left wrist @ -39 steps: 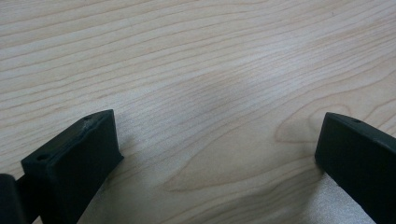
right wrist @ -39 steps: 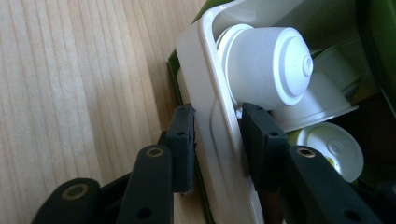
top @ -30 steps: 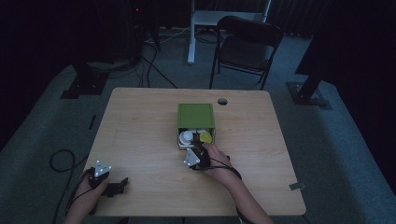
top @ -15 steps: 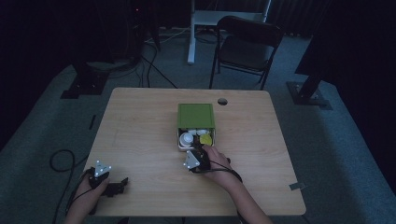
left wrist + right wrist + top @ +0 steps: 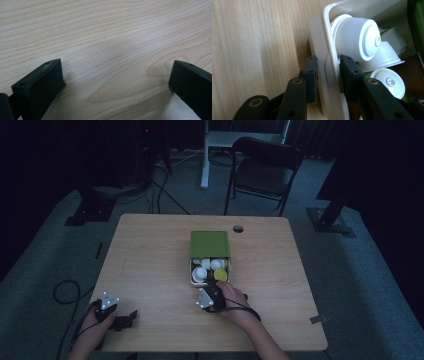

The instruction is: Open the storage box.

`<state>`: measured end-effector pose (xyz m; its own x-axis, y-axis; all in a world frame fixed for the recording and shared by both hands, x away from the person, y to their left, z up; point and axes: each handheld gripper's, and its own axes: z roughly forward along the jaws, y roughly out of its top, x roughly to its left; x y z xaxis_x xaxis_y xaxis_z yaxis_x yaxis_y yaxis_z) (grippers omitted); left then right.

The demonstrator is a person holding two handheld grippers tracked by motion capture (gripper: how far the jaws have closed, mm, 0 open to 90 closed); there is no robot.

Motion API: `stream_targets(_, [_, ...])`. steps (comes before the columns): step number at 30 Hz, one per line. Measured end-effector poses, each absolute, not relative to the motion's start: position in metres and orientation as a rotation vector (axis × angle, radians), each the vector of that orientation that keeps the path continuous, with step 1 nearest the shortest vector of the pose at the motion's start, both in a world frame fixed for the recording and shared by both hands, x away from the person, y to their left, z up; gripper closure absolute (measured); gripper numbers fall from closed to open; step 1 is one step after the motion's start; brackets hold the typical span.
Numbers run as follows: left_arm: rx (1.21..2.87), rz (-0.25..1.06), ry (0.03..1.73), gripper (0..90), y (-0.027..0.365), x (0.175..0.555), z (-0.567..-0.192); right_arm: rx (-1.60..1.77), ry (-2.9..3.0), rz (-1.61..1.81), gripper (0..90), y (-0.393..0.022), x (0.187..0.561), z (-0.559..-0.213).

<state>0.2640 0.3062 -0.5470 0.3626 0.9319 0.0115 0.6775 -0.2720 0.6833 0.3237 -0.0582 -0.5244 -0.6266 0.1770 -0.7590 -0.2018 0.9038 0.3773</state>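
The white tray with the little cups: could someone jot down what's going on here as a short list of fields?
held thing: white tray, pulled part way out of a green sleeve
contents: white capsule cups lying loose, plus a yellow one
right claw: shut on the tray's near wall, one jaw outside, one inside
left claw: open, nothing between its jaws, near the wooden table's front left corner

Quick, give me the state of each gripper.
Left gripper: open, holding nothing, over the table.
Right gripper: closed on the white tray's front wall.
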Motion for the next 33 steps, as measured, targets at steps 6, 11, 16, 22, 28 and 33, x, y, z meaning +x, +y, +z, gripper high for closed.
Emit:
stream_targets(6, [2.042,0.562,1.389,0.0,0.306,0.264,-0.547,-0.028,2.182,0.542,69.1,-0.059,0.318,-0.524])
stream_targets(11, [2.042,0.562,1.389,0.0,0.306,0.264,-0.547,-0.06,2.179,0.523,70.1,-0.058,0.306,-0.525])
stream_targets(16, [2.04,0.562,1.389,0.0,0.306,0.264,-0.547,-0.071,2.182,0.521,70.4,-0.058,0.3,-0.525])
stream_targets(22, [2.04,0.562,1.389,0.0,0.306,0.264,-0.547,-0.076,2.212,0.528,71.7,-0.057,0.29,-0.528])
stream_targets(28, [2.041,0.562,1.389,0.0,0.306,0.264,-0.547,-0.08,2.203,0.53,71.8,-0.057,0.283,-0.529])
stream_targets(33, [2.041,0.562,1.389,0.0,0.306,0.264,-0.547,-0.094,2.207,0.535,72.2,-0.057,0.276,-0.528])
